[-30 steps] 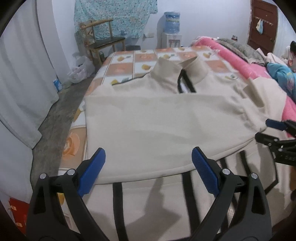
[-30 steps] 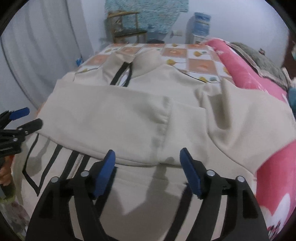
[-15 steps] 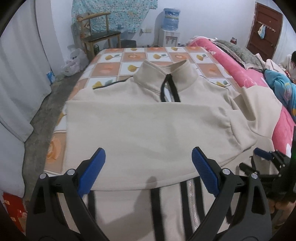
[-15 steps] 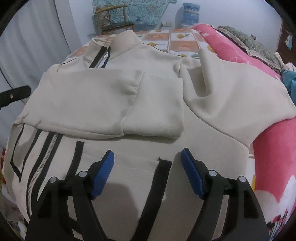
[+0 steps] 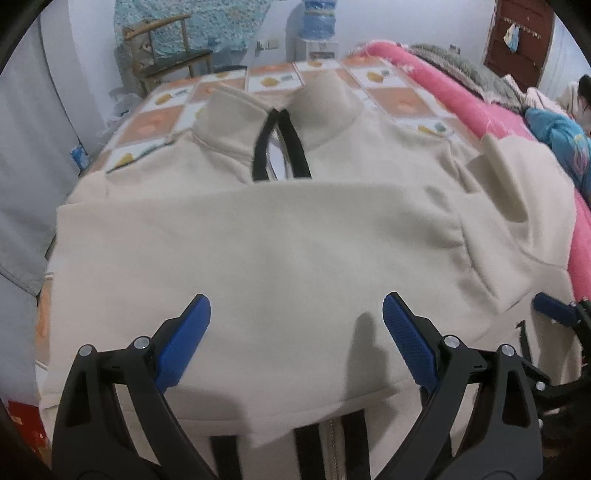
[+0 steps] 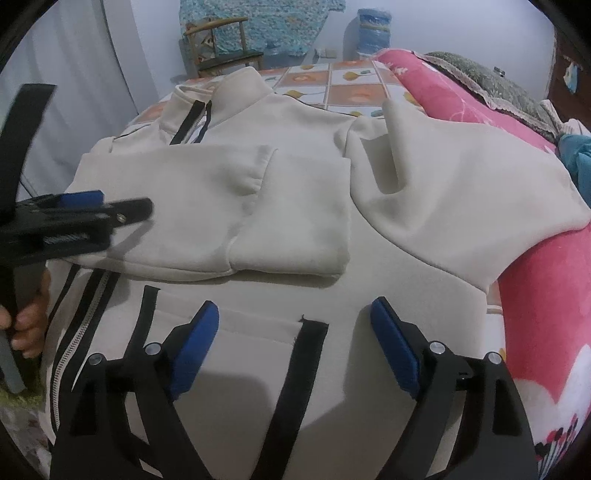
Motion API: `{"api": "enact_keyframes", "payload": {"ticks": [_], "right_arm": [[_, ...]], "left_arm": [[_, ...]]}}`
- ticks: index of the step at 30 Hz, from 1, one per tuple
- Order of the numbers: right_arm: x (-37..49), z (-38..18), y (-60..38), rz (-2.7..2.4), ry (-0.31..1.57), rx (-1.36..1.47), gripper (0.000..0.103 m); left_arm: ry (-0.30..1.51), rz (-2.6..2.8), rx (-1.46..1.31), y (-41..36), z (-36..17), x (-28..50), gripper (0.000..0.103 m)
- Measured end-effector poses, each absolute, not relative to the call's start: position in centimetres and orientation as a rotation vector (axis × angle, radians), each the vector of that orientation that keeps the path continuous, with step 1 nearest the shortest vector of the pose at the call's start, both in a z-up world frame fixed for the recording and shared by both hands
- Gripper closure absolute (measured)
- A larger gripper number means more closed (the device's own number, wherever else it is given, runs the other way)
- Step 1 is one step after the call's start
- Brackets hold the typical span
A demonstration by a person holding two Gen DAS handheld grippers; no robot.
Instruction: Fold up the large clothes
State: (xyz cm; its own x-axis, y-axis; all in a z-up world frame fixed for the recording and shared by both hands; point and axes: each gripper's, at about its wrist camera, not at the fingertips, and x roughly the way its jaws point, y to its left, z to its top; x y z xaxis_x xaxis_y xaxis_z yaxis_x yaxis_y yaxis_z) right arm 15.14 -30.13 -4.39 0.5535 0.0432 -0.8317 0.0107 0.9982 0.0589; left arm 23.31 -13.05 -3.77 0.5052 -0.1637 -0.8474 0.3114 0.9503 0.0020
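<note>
A cream jacket (image 5: 295, 240) with black stripes and a zip (image 6: 77, 343) lies flat on the bed, collar (image 5: 325, 103) at the far end. One sleeve (image 6: 221, 206) is folded across the chest. The other sleeve (image 6: 461, 184) spreads toward the pink blanket. My left gripper (image 5: 295, 306) hovers open over the folded sleeve, holding nothing; in the right wrist view the left gripper (image 6: 110, 205) comes in from the left edge. My right gripper (image 6: 295, 306) is over the jacket's lower front, its jaws opening with only flat cloth below them. One pad of the right gripper (image 5: 550, 304) shows at the left wrist view's right edge.
A pink blanket (image 6: 554, 295) runs along the bed's right side. The checked bed sheet (image 5: 155, 122) shows beyond the collar. A wooden chair (image 5: 166, 62) and a water dispenser (image 5: 317, 22) stand at the far wall, a curtain (image 5: 26, 166) hangs on the left, and a person (image 5: 583, 96) is at far right.
My left gripper has swung right and lower, over the middle of the folded sleeve. My right gripper has drawn back from the sleeve's edge and its jaws stand wider.
</note>
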Motion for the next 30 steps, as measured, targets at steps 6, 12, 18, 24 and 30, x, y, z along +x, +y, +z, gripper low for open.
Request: {"api": "enact_keyframes", "payload": {"ticks": [6,12,18,24,30], "right_arm": [[15.1,-4.8,-29.6,0.021,0.981,0.028,0.014],[15.1,-5.1,-29.3,0.021,0.976,0.002,0.010],[15.1,-5.1,-29.3,0.025,0.978,0.010,0.009],[15.1,-5.1,-29.2,0.028,0.980,0.012,0.007],[15.2,-5.2,-29.2,0.030,0.982,0.012,0.007]], "left_arm": [[0.989,-0.278,0.168,-13.3,-4.8,22.9,0.008],[0.957,-0.279,0.170,-13.3,-4.9,22.5,0.008],[0.916,-0.281,0.166,-13.2,-5.0,22.2,0.008],[0.914,-0.281,0.167,-13.2,-5.1,22.2,0.008],[0.915,-0.283,0.165,-13.2,-5.1,22.2,0.008]]}}
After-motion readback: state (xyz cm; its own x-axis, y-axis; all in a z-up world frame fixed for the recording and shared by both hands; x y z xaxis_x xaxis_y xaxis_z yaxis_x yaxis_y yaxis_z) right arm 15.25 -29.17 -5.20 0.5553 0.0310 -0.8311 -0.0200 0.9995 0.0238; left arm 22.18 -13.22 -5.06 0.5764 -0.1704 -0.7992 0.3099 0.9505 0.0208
